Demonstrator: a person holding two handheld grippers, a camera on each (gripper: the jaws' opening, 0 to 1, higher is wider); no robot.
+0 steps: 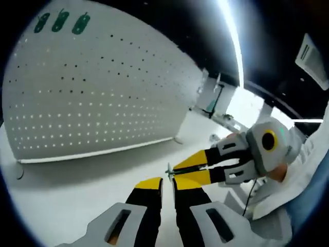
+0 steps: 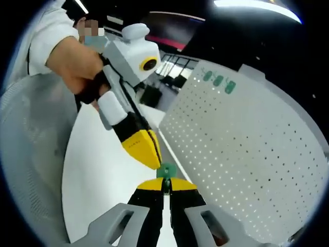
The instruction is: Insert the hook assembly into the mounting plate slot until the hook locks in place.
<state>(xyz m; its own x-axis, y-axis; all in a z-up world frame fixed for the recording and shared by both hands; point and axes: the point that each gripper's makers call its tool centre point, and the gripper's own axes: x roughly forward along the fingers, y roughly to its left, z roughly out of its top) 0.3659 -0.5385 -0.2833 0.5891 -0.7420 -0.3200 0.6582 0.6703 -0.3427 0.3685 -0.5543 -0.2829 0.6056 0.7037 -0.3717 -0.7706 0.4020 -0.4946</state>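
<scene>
Hook assembly [image 2: 166, 171] pinched between both grippers' tips, beside pegboard [image 2: 247, 154].

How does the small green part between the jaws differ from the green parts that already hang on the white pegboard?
The small green part is a single piece, pinched between the jaws of the left gripper and the right gripper, away from the pegboard. The green parts on the board are three in a row, mounted near its top edge, with no gripper touching them. All share the same green colour.
</scene>
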